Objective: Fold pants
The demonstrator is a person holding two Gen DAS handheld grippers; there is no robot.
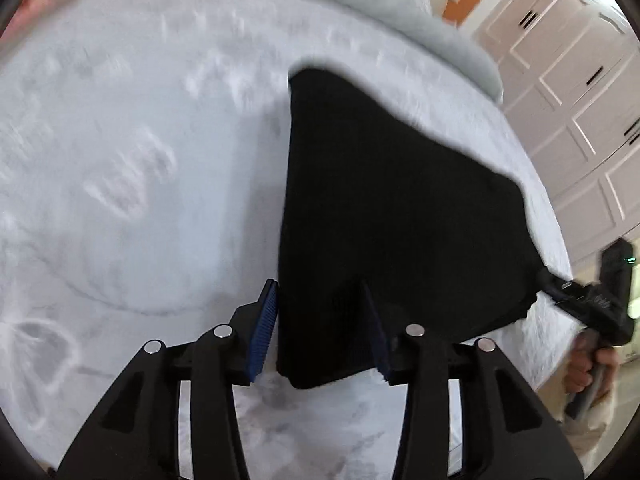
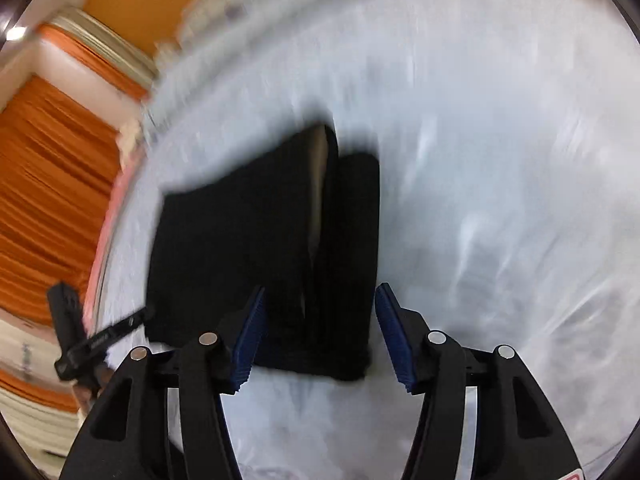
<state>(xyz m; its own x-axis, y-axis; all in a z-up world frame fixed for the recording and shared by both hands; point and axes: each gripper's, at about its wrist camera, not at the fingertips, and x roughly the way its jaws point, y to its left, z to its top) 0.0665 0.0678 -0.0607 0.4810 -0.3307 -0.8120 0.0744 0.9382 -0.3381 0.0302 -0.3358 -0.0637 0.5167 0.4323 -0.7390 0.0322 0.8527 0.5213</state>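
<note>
The black pants (image 1: 380, 200) lie folded into a flat, roughly triangular bundle on a white fuzzy bed cover (image 1: 140, 160). My left gripper (image 1: 318, 292) is open over the bundle's near left corner; the cloth lies between its blue pads (image 1: 264, 332) and does not look pinched. In the right wrist view the pants (image 2: 240, 240) show stacked layers. My right gripper (image 2: 322, 288) stands open astride their near right end, with a gap beside its right pad (image 2: 396, 336). Each gripper also shows in the other's view: the right gripper (image 1: 580, 300) and the left gripper (image 2: 100, 340).
The white bed cover (image 2: 480, 200) spreads wide around the pants. A grey bolster (image 1: 400, 4) lies at its far edge. White panelled cabinet doors (image 1: 580, 80) stand beyond the bed; orange curtains (image 2: 48, 160) hang on the other side. A hand (image 1: 588, 368) grips the right tool's handle.
</note>
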